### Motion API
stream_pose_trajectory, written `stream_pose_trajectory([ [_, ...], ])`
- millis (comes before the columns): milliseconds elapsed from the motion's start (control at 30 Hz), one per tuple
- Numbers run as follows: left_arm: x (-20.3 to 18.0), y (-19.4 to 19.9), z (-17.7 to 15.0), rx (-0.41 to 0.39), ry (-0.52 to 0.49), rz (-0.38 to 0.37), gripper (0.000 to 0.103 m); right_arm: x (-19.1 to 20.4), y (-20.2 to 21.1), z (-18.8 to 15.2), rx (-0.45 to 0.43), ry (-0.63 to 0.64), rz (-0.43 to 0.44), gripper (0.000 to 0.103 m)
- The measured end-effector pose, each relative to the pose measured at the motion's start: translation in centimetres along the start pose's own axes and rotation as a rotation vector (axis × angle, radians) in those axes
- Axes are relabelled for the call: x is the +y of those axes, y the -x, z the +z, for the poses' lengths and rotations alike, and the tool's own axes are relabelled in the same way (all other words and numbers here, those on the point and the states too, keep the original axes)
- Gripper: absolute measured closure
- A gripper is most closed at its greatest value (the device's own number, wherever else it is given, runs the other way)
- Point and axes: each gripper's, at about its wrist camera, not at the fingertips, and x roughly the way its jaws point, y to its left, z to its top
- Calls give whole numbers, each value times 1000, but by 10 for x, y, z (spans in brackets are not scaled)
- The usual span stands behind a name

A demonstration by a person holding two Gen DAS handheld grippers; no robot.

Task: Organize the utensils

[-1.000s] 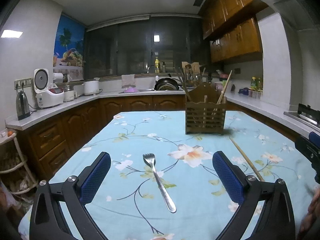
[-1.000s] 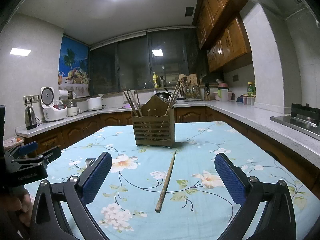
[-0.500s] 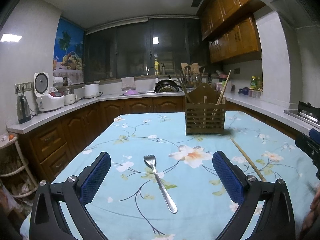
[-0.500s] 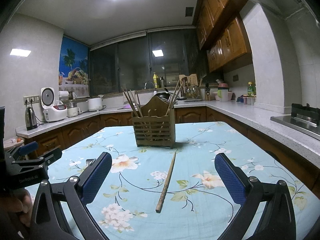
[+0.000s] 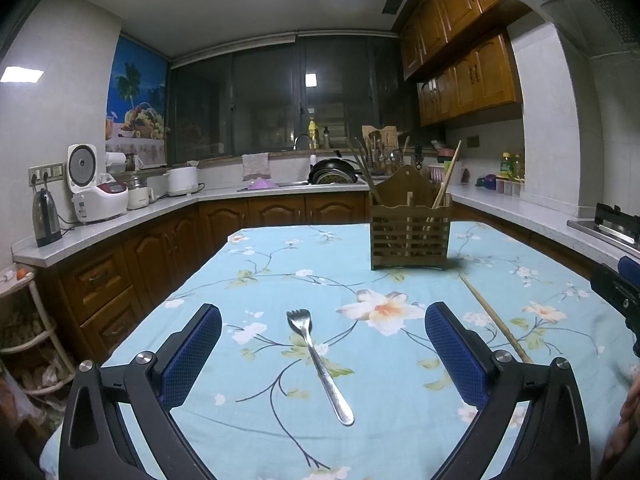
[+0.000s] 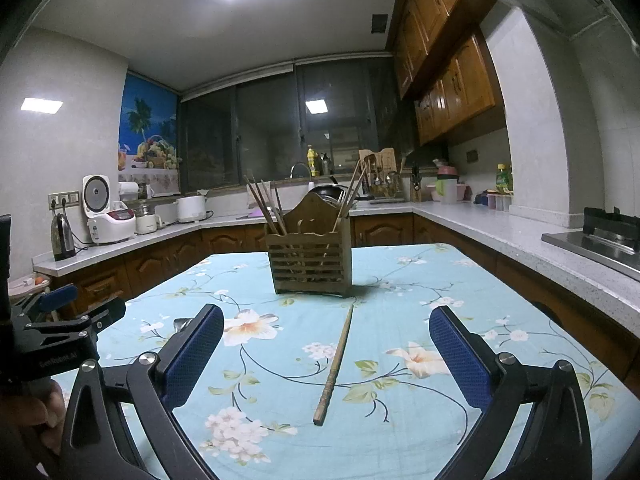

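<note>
I'm looking into a dim kitchen with dark wood cabinets, a wide dark window at the back and grey worktops running along the walls. In the middle stands the counter [image 5: 280, 264] I'm working over, covered with a light blue floral cloth.

My left gripper [image 5: 323, 354] hangs low over the near part of the cloth with its blue-padded fingers [image 5: 192, 356] spread wide and nothing between them. A metal fork [image 5: 318, 364] lies flat on the cloth in the gap between the fingers, tines pointing away from me and handle towards the camera, touching neither pad.

My right gripper [image 6: 326, 356] is likewise wide open and empty, its fingers [image 6: 460, 360] well apart. Between them a single wooden chopstick [image 6: 335, 364] lies on the cloth, running from near me towards the wooden utensil holder [image 6: 310, 258], its far tip close to the holder's base. In the left view the same chopstick shows to the right of the fork.

The slatted holder stands upright further back on the counter, with several chopsticks leaning in its left compartment and a couple in its right. At the left edge of the right view I can see the left gripper's body and part of the hand [image 6: 28, 416] holding it.
</note>
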Motion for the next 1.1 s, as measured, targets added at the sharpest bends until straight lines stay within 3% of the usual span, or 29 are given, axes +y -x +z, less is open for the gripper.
stream_pose_trajectory([
  [1100,-2,-2,-2,10,4,-8,1,1,0,0,-1,-2,1,0],
])
